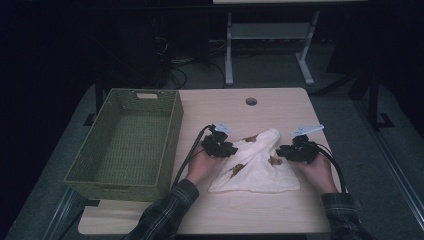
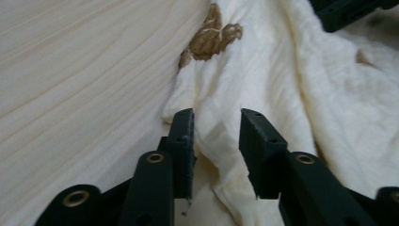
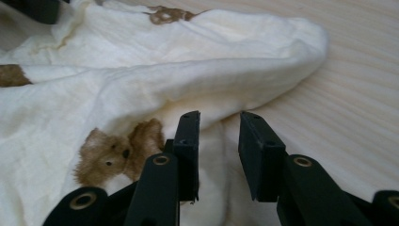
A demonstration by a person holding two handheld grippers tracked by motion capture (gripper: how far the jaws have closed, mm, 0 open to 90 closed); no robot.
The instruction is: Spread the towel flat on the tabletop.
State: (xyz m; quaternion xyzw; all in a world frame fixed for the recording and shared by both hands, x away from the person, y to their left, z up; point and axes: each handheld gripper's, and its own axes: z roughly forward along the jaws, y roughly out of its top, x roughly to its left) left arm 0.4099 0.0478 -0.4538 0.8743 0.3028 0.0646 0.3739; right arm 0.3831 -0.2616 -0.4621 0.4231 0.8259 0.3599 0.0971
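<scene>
From the high view, your cream cloth (image 1: 257, 165) with brown bear prints lies rumpled on the bench (image 1: 280, 107), toward the near edge and right of the middle. It narrows to a bunched peak pointing at the far edge and spreads wide toward you. Your left gripper (image 1: 223, 145) sits at the cloth's left side and your right gripper (image 1: 289, 151) at its right side, each hand resting low on the bench. A green woven basket (image 1: 172, 125) stands along the left edge, well apart from the cloth.

In the left gripper view, your left gripper (image 2: 216, 122) has its jaws spread, with a gap between the pads. A fold of the cloth's (image 2: 263, 70) edge lies in that gap, and neither pad presses on it. Bare wood runs off to the left, and a brown print (image 2: 211, 35) shows farther along the hem.

In the right gripper view, your right gripper (image 3: 219, 123) is likewise spread apart. Cloth (image 3: 188, 70) lies under and between the jaws, loose, with nothing pinched. A bear print (image 3: 117, 153) sits just beside the left jaw, and the thick rolled fold ends near bare bench on the right.
</scene>
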